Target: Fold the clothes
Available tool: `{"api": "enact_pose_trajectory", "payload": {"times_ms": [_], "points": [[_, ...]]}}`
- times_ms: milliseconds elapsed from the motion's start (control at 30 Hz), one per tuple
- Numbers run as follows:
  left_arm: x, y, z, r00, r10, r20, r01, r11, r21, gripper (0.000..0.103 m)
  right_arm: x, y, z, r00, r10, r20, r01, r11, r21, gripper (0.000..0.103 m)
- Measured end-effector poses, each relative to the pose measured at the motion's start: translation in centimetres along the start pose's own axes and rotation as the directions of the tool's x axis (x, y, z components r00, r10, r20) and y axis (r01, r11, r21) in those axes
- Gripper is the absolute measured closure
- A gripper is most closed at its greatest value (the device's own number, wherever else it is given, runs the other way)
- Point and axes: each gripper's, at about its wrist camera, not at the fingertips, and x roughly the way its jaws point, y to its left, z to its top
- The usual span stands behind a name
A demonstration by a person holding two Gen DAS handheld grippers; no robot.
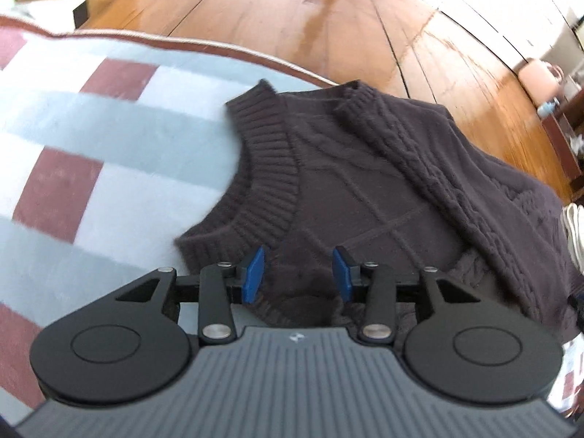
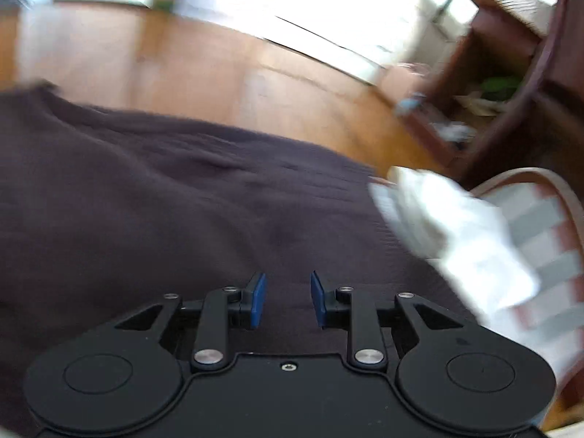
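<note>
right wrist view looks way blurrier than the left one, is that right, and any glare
Yes: the right wrist view is smeared by motion, so the dark sweater loses its knit and the white cloth streaks, with the far windows blown out white. The left wrist view is sharper, cable knit on the sweater readable, though the wooden floor shows glare and fisheye bending.

A dark brown cable-knit wool vest (image 1: pixel 365 168) with ribbed trim lies on a soft, matt checked blanket (image 1: pixel 91 153), beside a glossy wooden floor (image 1: pixel 292 18) and the left gripper's (image 1: pixel 298 273) matt black plastic.
</note>
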Motion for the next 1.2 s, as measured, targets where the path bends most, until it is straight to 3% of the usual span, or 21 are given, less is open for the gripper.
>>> {"api": "enact_pose_trajectory", "payload": {"times_ms": [67,100,167,233,333,367,433,467,533,667,767,900,1033,1067,1100,1133,1200], "points": [[-0.1,0.4,-0.1,1.0,-0.027,-0.011,0.026,0.999,-0.029,0.053,-1.8,1.6,0.2,0.98,0.199,0.032,-0.198,0.98,-0.022,0.059],[-0.1,0.4,-0.1,0.999,-0.043,-0.018,0.042,0.998,-0.039,0.051,-2.5,2.5,0.4,0.95,0.312,0.027,-0.311,0.95,-0.037,0.058],[-0.1,0.4,-0.3,0.997,-0.075,-0.035,0.074,0.996,-0.052,0.049,-3.6,4.0,0.9,0.869,0.495,0.013,-0.494,0.868,-0.048,0.058],[0.1,0.3,-0.6,0.992,-0.114,-0.051,0.111,0.992,-0.067,0.048,-3.7,5.3,1.3,0.769,0.639,-0.028,-0.639,0.769,-0.017,0.058],[0.7,0.5,-1.0,0.98,-0.188,-0.071,0.179,0.977,-0.114,0.047,-2.5,6.9,1.2,0.608,0.787,-0.101,-0.78,0.616,0.111,0.058],[1.0,0.6,-1.2,0.975,-0.212,-0.071,0.201,0.97,-0.139,0.044,-1.9,7.6,1.1,0.563,0.818,-0.116,-0.801,0.575,0.165,0.058],[1.5,0.6,-1.4,0.966,-0.249,-0.067,0.237,0.96,-0.149,0.045,-0.8,8.8,0.7,0.499,0.856,-0.134,-0.817,0.517,0.255,0.057],[1.7,0.5,-1.4,0.963,-0.262,-0.063,0.252,0.958,-0.139,0.054,-0.3,9.3,0.6,0.479,0.867,-0.137,-0.817,0.497,0.292,0.057],[1.3,0.3,-1.5,0.948,-0.312,-0.065,0.302,0.945,-0.125,0.089,0.9,9.8,0.1,0.468,0.875,-0.127,-0.806,0.481,0.344,0.057],[-0.3,0.1,-2.2,0.894,-0.443,-0.06,0.433,0.892,-0.131,0.09,2.1,10.2,-0.7,0.427,0.899,-0.096,-0.782,0.421,0.46,0.056],[-1.1,-0.5,-3.0,0.894,-0.441,-0.08,0.434,0.897,-0.087,0.09,2.4,10.6,-1.3,0.393,0.915,-0.091,-0.774,0.383,0.504,0.054],[-1.1,-1.4,-4.1,0.896,-0.421,-0.143,0.422,0.906,-0.027,0.09,3.0,10.4,-1.9,0.382,0.922,-0.069,-0.75,0.352,0.56,0.054],[-0.4,-2.7,-4.8,0.884,-0.42,-0.206,0.433,0.901,0.02,0.09,4.2,9.8,-2.6,0.358,0.933,-0.019,-0.695,0.28,0.663,0.054],[-0.3,-2.9,-4.9,0.883,-0.417,-0.215,0.432,0.901,0.029,0.09,4.5,9.7,-2.8,0.359,0.933,-0.002,-0.677,0.261,0.688,0.054],[-0.2,-3.1,-5.0,0.882,-0.414,-0.224,0.432,0.901,0.037,0.09,4.5,9.7,-2.9,0.369,0.929,0.01,-0.672,0.26,0.694,0.067],[-0.1,-3.2,-5.1,0.881,-0.413,-0.232,0.433,0.9,0.041,0.09,4.3,9.8,-2.9,0.382,0.924,0.012,-0.678,0.272,0.683,0.088],[-0.1,-3.2,-5.2,0.879,-0.412,-0.241,0.434,0.9,0.045,0.09,3.6,10.0,-2.5,0.406,0.914,-0.003,-0.703,0.314,0.639,0.088]]}}
